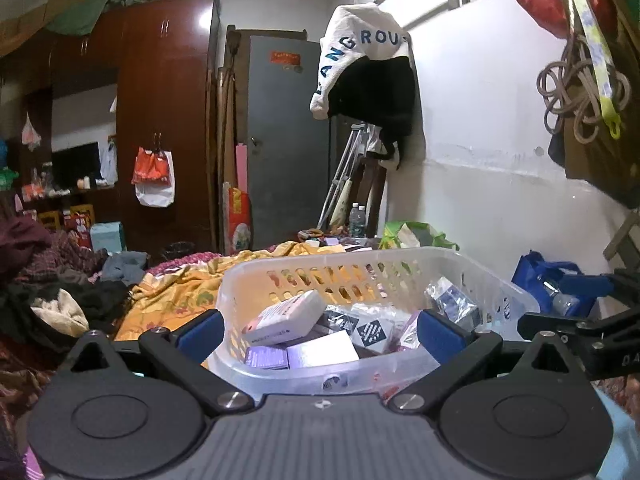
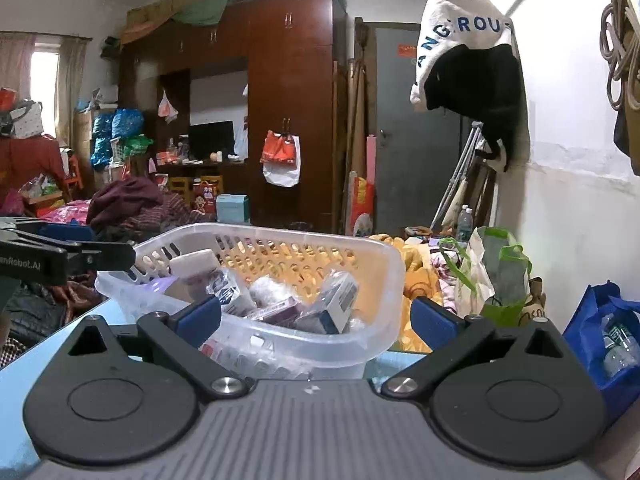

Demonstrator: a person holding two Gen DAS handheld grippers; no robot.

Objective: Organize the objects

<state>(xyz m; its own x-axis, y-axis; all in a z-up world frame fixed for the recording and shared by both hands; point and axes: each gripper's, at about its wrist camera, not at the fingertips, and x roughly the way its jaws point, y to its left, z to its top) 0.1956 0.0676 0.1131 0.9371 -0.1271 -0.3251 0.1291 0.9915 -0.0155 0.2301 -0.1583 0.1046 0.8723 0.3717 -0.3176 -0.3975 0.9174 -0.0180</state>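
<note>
Both claws, left gripper [image 1: 320, 330] and right gripper [image 2: 316, 318], I held wide open, empty; translucent basket [image 1: 460, 264] of boxes [image 1: 286, 318] sat between fingers.

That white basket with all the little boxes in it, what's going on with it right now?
A person holds a gripper in each hand, and both face the white plastic basket, which sits on a light blue surface. It is already loaded with small boxes and packets. The left gripper and the right gripper are both open and hold nothing. Neither is clamped on the basket. Behind the basket lies a yellow patterned blanket, with a blue bag to the right.
</note>
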